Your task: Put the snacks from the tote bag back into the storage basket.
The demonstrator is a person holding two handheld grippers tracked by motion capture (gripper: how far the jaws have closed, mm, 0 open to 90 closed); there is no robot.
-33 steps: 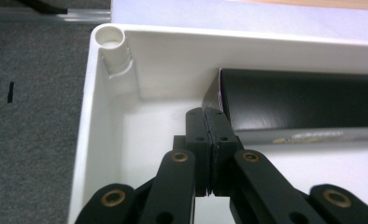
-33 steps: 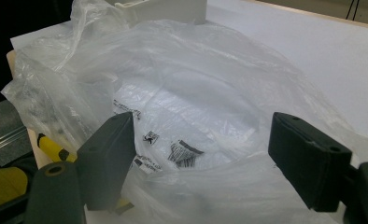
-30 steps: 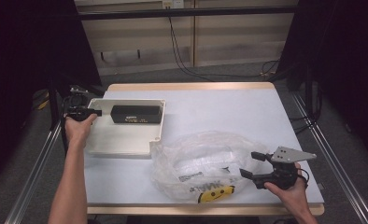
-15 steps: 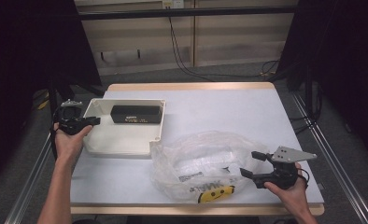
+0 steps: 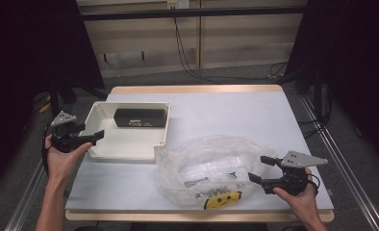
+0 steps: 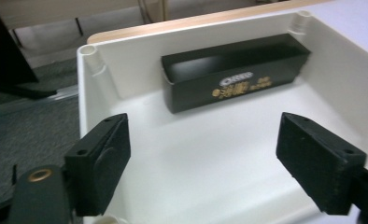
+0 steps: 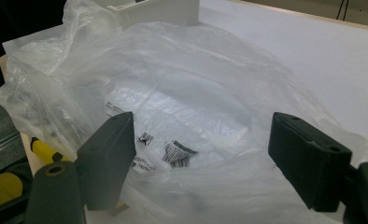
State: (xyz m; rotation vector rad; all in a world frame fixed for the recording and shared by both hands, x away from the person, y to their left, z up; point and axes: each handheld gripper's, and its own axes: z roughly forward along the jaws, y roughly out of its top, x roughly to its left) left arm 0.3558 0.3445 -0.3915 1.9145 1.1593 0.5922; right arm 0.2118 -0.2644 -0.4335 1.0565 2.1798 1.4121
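Left gripper view first: the left gripper point(image 6: 203, 161) has its two black jaws spread wide, nothing between them but the bare floor of the white tray point(image 6: 210, 154). Beyond the jaws, against the tray's far wall, sits a black box point(image 6: 233, 77) with gold lettering on its side, well apart from both pads. Over to the right gripper view, and the right gripper point(image 7: 203, 161) is spread just as wide, jaws open over a crumpled clear plastic bag point(image 7: 182, 93), with printed labels showing through the film; whether the pads actually touch the plastic is hard to tell from here. A corner of the tray peeks in beyond the bag. From the high view, the left hand point(image 5: 62, 156) holds its gripper at the tray's left edge, jaws pointing in over the rim, while the right hand point(image 5: 296, 195) holds its gripper at the bag's right side, near the front right corner of the white table point(image 5: 235, 108). The bag lies just beside the tray, a yellow patch showing at its front edge.
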